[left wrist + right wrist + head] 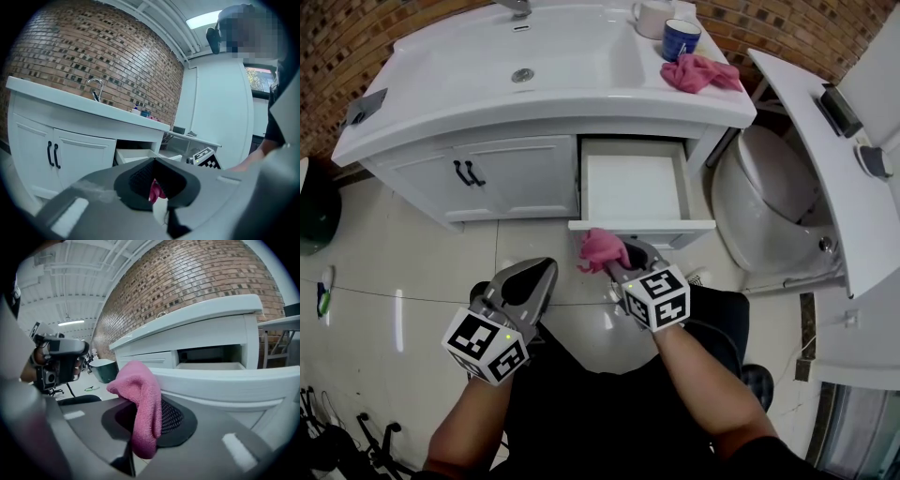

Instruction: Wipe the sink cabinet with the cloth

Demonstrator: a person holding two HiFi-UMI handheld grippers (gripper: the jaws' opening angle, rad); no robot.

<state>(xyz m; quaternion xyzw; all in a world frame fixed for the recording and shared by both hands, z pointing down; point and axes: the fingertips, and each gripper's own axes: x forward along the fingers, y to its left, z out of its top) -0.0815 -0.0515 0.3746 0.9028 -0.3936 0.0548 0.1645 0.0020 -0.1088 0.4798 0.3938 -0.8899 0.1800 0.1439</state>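
Note:
The white sink cabinet (516,173) stands ahead of me, its right-hand drawer (637,187) pulled out with nothing inside. My right gripper (614,258) is shut on a pink cloth (600,248) just in front of the drawer's front panel (642,225). In the right gripper view the cloth (140,394) bulges up from between the jaws of that gripper (145,423), with the drawer front close behind. My left gripper (546,267) hangs lower left of the drawer, shut and holding nothing (157,187). The cabinet doors (51,154) are closed.
A second pink cloth (698,72), a blue cup (681,37) and a white cup (652,17) sit on the counter's right end. A toilet (769,206) is right of the cabinet, under a white ledge (825,159). A dark green bin (317,211) stands at the left.

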